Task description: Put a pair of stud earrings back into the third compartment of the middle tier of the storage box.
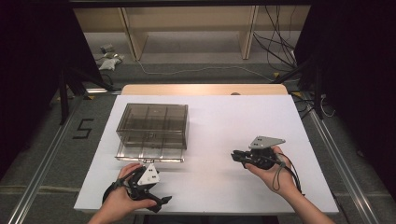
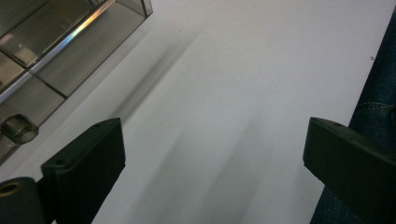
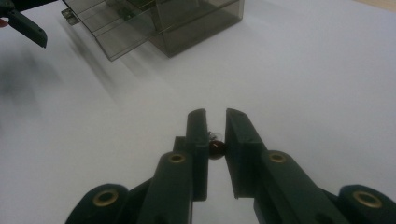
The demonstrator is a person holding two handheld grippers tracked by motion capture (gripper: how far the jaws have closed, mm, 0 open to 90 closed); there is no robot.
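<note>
A smoky see-through drawer box (image 1: pixel 152 122) stands on the left half of the white table top (image 1: pixel 224 116). Its bottom drawer (image 1: pixel 149 153) is pulled out toward me. The drawer's small round knob (image 2: pixel 18 129) sits just left of my left gripper (image 2: pixel 215 149), which is open over bare table near the front edge (image 1: pixel 156 193). My right gripper (image 1: pixel 236 155) points left, toward the box (image 3: pixel 154 23). It is shut on a small dark rounded thing with a glassy tip (image 3: pixel 216 148), pinched deep between the jaws (image 3: pixel 216 116).
The table's front edge runs just below my left hand, with a blue-jeaned leg (image 2: pixel 373 112) beyond it. A jaw of the left gripper (image 3: pixel 25 28) shows far off in the right gripper view. White surface lies between the box and my right gripper.
</note>
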